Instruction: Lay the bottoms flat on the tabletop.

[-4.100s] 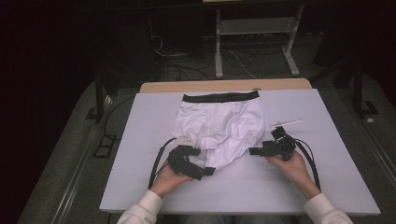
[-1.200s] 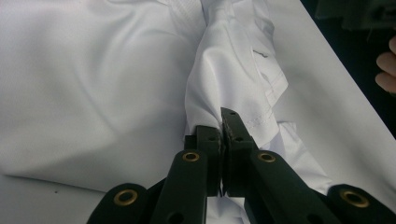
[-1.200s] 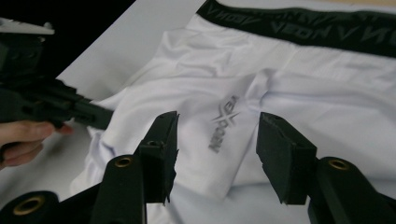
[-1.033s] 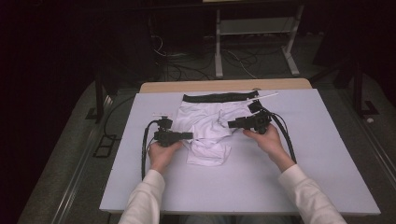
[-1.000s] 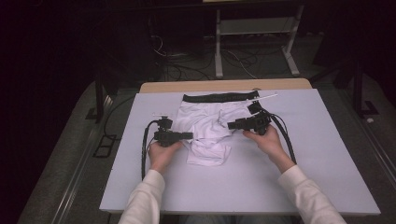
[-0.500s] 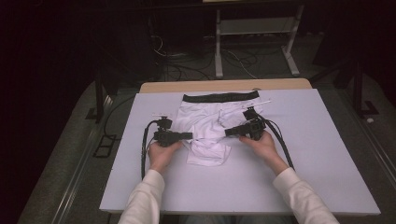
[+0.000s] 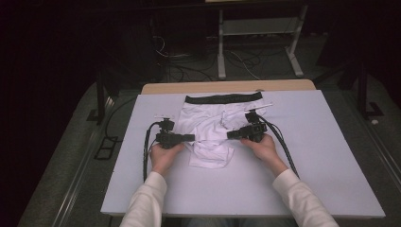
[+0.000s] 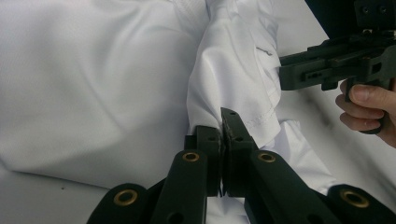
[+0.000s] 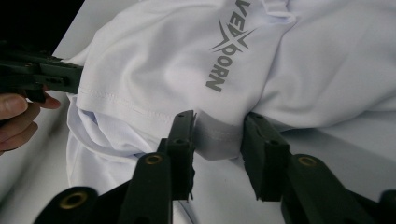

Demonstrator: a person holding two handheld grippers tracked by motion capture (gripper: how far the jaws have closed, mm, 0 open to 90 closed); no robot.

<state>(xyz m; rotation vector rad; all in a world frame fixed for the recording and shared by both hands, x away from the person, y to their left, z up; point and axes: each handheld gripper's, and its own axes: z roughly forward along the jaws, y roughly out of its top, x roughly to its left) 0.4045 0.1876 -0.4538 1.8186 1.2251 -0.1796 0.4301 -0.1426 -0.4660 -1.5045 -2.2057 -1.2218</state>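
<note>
White shorts (image 7: 215,127) of smooth, sheeny fabric with a black waistband (image 7: 223,98) and grey printed lettering (image 9: 229,46), lying part-folded on a pale matte table (image 7: 331,156). Pinched at a stitched hem by the left gripper (image 8: 224,135), jaws clamped together on the cloth. Straddled at a folded edge by the right gripper (image 9: 217,140), jaws apart. Beyond both, dark floor, tangled cables (image 7: 236,59), a metal frame (image 7: 257,33).
</note>
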